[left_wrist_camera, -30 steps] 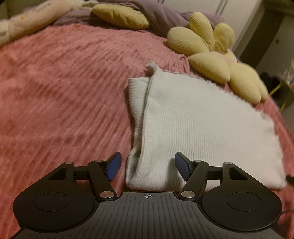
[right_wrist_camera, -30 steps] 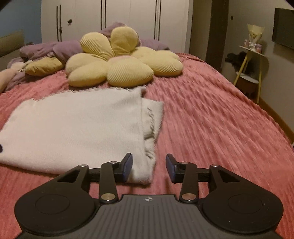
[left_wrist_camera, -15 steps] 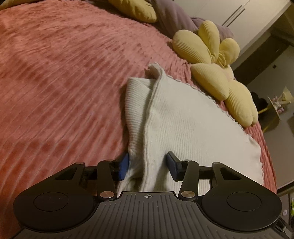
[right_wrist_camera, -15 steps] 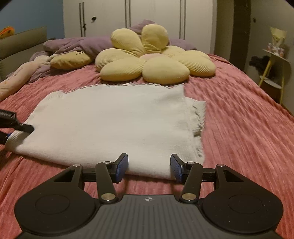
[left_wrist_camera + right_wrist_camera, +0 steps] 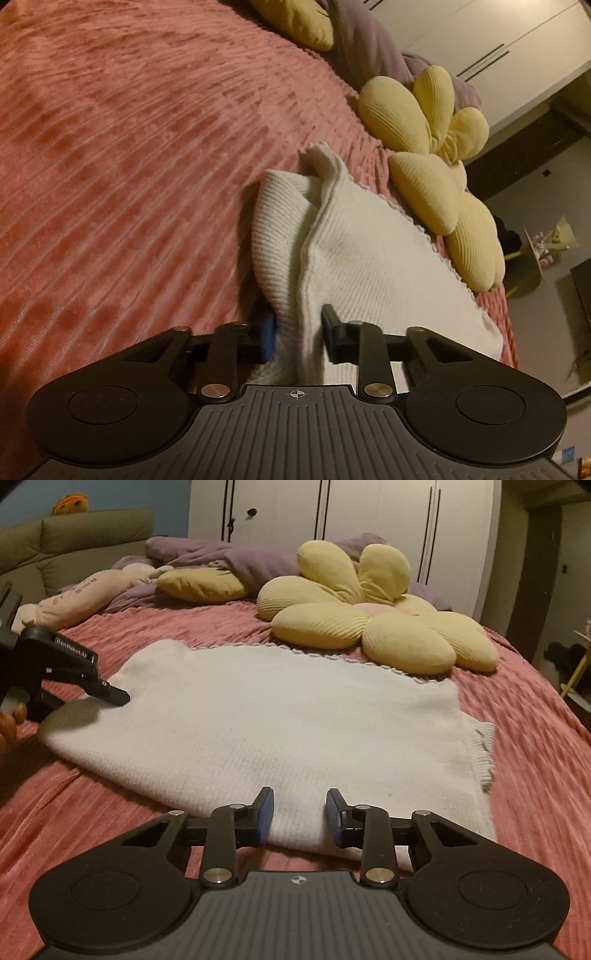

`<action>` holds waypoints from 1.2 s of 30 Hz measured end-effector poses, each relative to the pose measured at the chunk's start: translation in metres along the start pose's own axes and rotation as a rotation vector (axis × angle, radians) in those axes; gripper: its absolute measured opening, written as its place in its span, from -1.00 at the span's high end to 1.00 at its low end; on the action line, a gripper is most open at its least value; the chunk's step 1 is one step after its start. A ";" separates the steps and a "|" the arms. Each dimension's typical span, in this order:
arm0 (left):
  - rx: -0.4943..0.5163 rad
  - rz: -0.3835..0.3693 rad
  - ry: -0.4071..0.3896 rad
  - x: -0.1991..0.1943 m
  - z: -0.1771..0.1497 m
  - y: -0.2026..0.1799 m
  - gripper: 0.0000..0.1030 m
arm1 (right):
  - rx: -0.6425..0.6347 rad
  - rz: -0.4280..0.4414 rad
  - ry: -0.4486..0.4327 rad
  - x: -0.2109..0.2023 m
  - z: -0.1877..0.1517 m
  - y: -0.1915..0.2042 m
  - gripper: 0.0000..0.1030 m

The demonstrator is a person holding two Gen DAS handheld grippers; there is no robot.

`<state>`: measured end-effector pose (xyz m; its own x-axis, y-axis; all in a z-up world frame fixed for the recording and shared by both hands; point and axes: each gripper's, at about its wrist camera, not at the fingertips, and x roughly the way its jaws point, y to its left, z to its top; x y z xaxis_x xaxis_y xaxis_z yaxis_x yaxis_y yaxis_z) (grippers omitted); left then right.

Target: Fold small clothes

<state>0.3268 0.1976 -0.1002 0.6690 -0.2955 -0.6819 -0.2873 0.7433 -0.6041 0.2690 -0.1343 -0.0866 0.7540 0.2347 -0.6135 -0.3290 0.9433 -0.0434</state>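
Note:
A white ribbed knit garment (image 5: 266,720) lies folded flat on the pink bedspread (image 5: 535,746). In the left wrist view the garment (image 5: 369,258) has its near left edge bunched up between the jaws of my left gripper (image 5: 297,332), which is closed on that edge and lifts it slightly. The left gripper also shows in the right wrist view (image 5: 110,696) at the garment's left end. My right gripper (image 5: 299,814) is open, with its jaws over the garment's near edge, right of the middle, and nothing held.
A yellow flower-shaped cushion (image 5: 369,616) lies just behind the garment. Purple bedding (image 5: 229,559), a yellow pillow (image 5: 201,585) and a pink plush toy (image 5: 81,598) lie at the head of the bed. White wardrobe doors (image 5: 332,524) stand behind. A small side table (image 5: 535,251) stands off the bed's right side.
My left gripper has moved onto the garment's left edge and closed on it, raising the fabric. My right gripper has shifted left along the near edge and stays open.

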 end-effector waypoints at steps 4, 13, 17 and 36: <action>0.024 0.014 -0.005 -0.007 0.006 -0.012 0.53 | -0.048 0.026 0.038 0.014 -0.006 0.000 0.40; 0.265 0.006 -0.033 -0.027 0.009 -0.114 0.55 | 0.163 -0.003 -0.004 -0.025 -0.011 -0.045 0.29; 0.437 -0.026 0.003 -0.005 -0.021 -0.177 0.55 | 0.254 -0.044 -0.011 -0.034 -0.019 -0.071 0.28; 0.562 -0.098 0.023 0.021 -0.109 -0.198 0.03 | 0.300 -0.104 -0.001 -0.043 -0.032 -0.099 0.20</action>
<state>0.3230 -0.0206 -0.0399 0.6576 -0.3873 -0.6462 0.1880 0.9150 -0.3571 0.2511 -0.2454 -0.0812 0.7754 0.1336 -0.6171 -0.0679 0.9893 0.1289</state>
